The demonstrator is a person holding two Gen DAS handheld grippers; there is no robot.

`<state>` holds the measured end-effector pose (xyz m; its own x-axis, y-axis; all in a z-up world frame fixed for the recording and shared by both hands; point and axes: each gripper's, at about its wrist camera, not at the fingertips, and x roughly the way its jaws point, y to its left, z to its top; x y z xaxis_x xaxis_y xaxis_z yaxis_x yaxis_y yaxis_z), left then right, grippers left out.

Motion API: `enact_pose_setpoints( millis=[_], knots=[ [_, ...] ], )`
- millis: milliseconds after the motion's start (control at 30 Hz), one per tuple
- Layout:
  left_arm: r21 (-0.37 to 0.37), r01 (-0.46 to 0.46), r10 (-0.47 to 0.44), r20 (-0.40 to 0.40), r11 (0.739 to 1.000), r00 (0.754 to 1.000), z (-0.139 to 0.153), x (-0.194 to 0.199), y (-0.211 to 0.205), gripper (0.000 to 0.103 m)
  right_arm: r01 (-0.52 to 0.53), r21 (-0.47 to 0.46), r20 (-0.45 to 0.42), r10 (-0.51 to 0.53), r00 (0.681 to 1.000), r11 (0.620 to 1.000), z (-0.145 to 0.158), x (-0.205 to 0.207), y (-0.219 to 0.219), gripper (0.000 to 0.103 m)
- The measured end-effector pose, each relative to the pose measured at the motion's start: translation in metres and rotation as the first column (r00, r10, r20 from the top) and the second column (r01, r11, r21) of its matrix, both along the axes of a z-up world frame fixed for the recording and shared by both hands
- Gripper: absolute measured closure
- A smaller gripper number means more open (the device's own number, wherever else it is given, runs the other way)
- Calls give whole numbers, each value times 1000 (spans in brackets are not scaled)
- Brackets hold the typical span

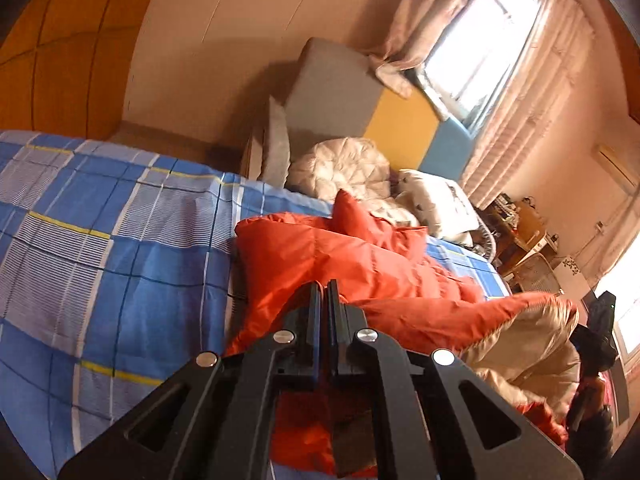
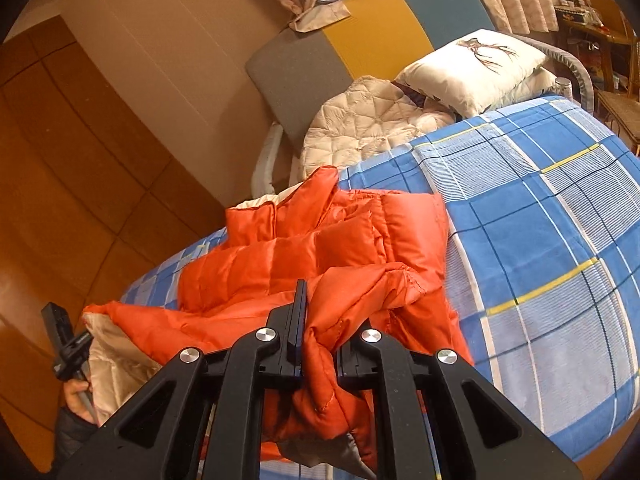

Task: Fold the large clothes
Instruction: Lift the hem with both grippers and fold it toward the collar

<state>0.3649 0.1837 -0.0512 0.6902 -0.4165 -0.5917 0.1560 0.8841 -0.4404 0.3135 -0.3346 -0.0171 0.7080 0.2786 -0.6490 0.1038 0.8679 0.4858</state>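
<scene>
A bed (image 2: 560, 240) covered by a blue checked sheet is seen, with an orange padded jacket (image 2: 320, 248) spread across it, its cream lining turned up at one edge. A fold of the jacket is clamped in the right gripper (image 2: 320, 340). The left gripper (image 1: 325, 308) is fully closed, with jacket fabric seen bunched just beneath it.

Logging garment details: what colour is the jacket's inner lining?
Cream, against the orange jacket; lining shows best in the right wrist view.
</scene>
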Motion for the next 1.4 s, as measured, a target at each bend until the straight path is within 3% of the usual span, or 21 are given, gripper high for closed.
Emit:
enact_pose_setpoints(
  millis=[100,133,167,200,267,333,433,600,633,700,767,800,833,967,1200,1400],
  knots=[
    [20,-45,46,-37,999,998,-11,20,1,95,37,30,8,-37,999,999,-4,8,-3,69],
    [34,-64,66,-43,997,997,-13,23,2,70,52,53,19,-53,998,997,-5,10,-5,42],
    [37,-103,104,-50,994,993,-15,27,6,49,65,75,36,-68,997,995,-4,10,-7,30],
    [2,-151,151,-43,988,988,-14,28,15,21,81,84,49,-85,995,993,-3,10,-8,26],
    [-44,-182,180,-41,982,983,-13,29,28,22,102,113,76,-111,991,988,-2,7,-14,20],
    [-44,-222,221,-32,974,975,-11,27,38,20,118,120,87,-128,988,986,-3,0,-19,17],
    [-33,-191,190,-22,981,981,-22,13,49,16,137,114,79,-147,986,984,-14,-20,-31,17],
    [-63,-45,38,-113,997,993,-74,0,39,19,155,35,-66,-153,986,987,-68,-32,-37,17],
    [-69,-16,7,-127,997,992,-83,-3,32,29,147,19,-95,-145,985,989,-79,-29,-34,20],
    [-102,54,-69,-151,993,986,-100,-7,15,51,129,22,-121,-125,985,991,-93,-24,-27,37],
    [-114,77,-92,-138,990,986,-103,-10,8,76,118,39,-132,-112,985,992,-96,-20,-24,66],
    [-119,79,-95,-131,990,987,-102,-13,6,88,116,50,-131,-109,985,992,-94,-21,-24,72],
    [-116,74,-88,-122,990,989,-100,-16,6,93,116,46,-126,-109,986,992,-91,-23,-23,81],
    [-135,68,-79,-82,989,993,-89,-35,16,98,97,32,-94,-94,991,995,-70,-44,-19,93],
    [-155,73,-82,-51,985,995,-68,-99,35,99,35,9,-61,-35,998,999,-40,-104,-11,94],
    [-143,68,-81,-83,987,993,-68,-169,40,98,-5,-30,-118,2,993,1000,-41,-161,-9,94]
  ],
)
